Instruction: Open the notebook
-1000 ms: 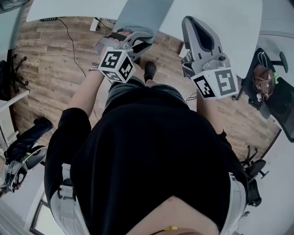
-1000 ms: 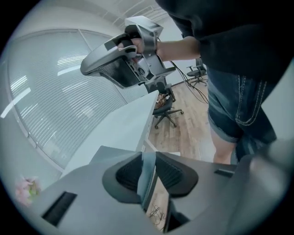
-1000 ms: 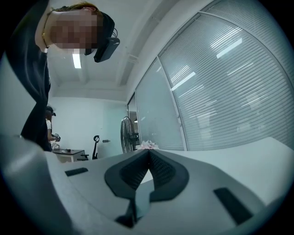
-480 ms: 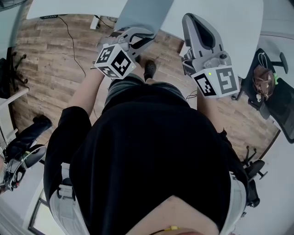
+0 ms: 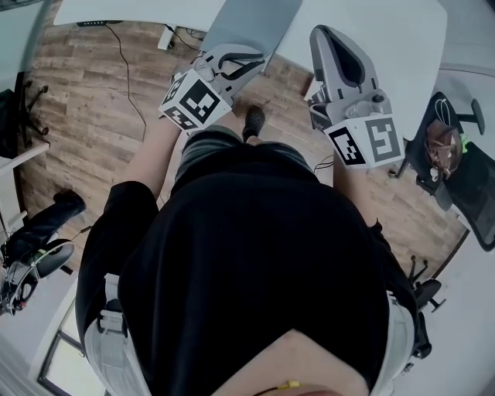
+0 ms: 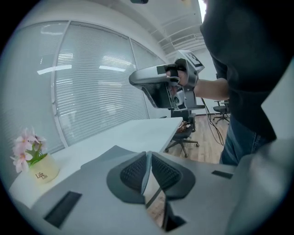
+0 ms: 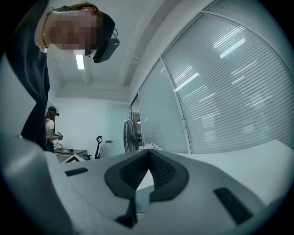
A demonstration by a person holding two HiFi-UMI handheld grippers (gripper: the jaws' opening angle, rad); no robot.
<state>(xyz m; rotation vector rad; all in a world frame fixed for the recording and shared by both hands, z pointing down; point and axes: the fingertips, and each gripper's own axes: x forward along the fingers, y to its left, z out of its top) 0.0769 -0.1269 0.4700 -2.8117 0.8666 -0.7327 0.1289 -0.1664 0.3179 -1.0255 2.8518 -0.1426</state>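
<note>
The grey-blue notebook (image 5: 254, 22) lies on the white table (image 5: 387, 31) at its near edge, at the top of the head view. My left gripper (image 5: 254, 60) reaches to the notebook's near edge. In the left gripper view its jaws (image 6: 147, 158) have just been closing and now pinch a thin pale sheet, the notebook cover (image 6: 145, 176), seen edge-on between the pads. My right gripper (image 5: 322, 34) hovers over the table to the notebook's right. Its pads (image 7: 148, 156) meet with nothing between them.
A small pot of pink flowers (image 6: 39, 160) stands on the table at the far left. Office chairs (image 6: 183, 128) stand beyond the table, one with a bag on it (image 5: 447, 143). Cables cross the wooden floor (image 5: 93, 100). A standing fan (image 7: 129, 135) and another person (image 7: 49, 128) are further off.
My left gripper has rolled, so its marker cube shows a different face, and it has risen a little at the notebook's edge. The right gripper has stayed where it was.
</note>
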